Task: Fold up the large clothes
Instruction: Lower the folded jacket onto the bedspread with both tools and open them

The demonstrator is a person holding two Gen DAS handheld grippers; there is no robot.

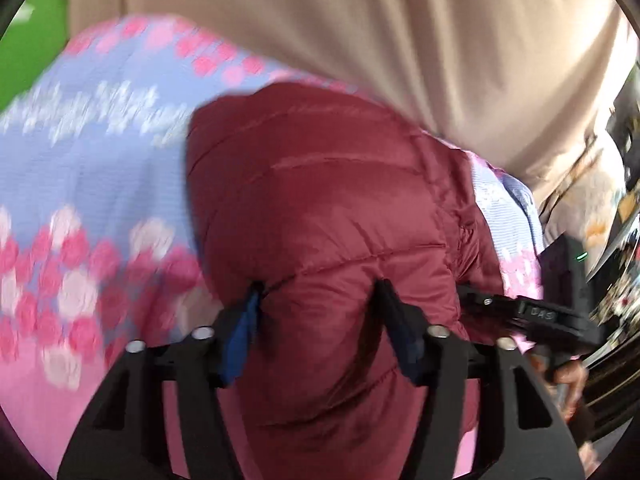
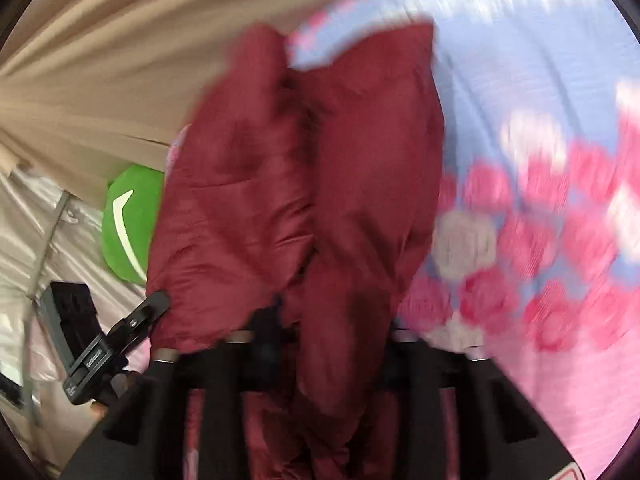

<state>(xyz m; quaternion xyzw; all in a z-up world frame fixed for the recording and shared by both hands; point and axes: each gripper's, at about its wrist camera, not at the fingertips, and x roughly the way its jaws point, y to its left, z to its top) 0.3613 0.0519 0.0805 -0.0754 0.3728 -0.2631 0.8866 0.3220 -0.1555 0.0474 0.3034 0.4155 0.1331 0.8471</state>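
Observation:
A dark red quilted puffer jacket is held up over a blue and pink flowered bedsheet. My left gripper is shut on the jacket, with the padded fabric bulging between its blue-padded fingers. In the right wrist view the jacket hangs in two bunched folds in front of the camera. My right gripper is shut on it, its fingertips buried under the fabric. Each gripper shows in the other's view, the right one and the left one, both at the jacket's edge.
A beige curtain hangs behind the bed. A green cushion lies at the bed's edge next to shiny pale fabric. Cluttered dark objects stand at the far right. The sheet spreads wide to the right.

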